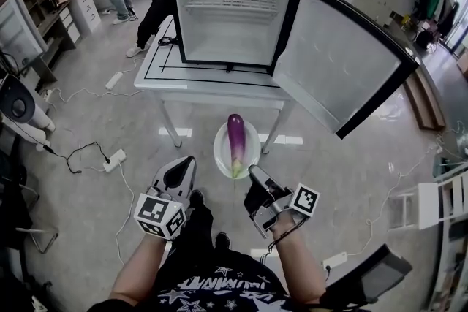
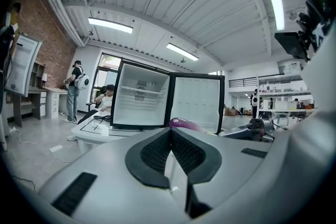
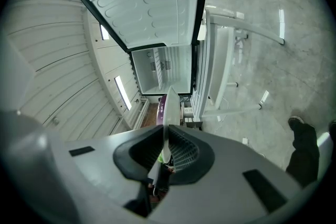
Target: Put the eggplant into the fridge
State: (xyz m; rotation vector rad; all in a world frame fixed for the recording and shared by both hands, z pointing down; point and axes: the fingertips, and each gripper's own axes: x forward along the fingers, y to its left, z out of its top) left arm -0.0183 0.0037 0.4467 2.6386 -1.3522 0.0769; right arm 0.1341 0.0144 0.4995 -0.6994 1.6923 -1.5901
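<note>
Well, the right gripper (image 1: 253,173) is pinched tight on the rim of a white plate (image 1: 220,150) carrying the eggplant (image 1: 235,137) (held out over the grey floor). The left gripper (image 1: 186,166) has its jaws together on nothing. Beyond, the fridge (image 1: 230,18) stands open on a white table (image 1: 212,81).

My left gripper (image 1: 181,166), pale grey shell, black ribbed pads (image 2: 157,152), black-and-white marker cube (image 1: 159,215), right gripper (image 1: 255,174) the same, my black star-print T-shirt (image 1: 212,287), black trousers (image 1: 196,229), dark shoes (image 1: 221,240).
</note>
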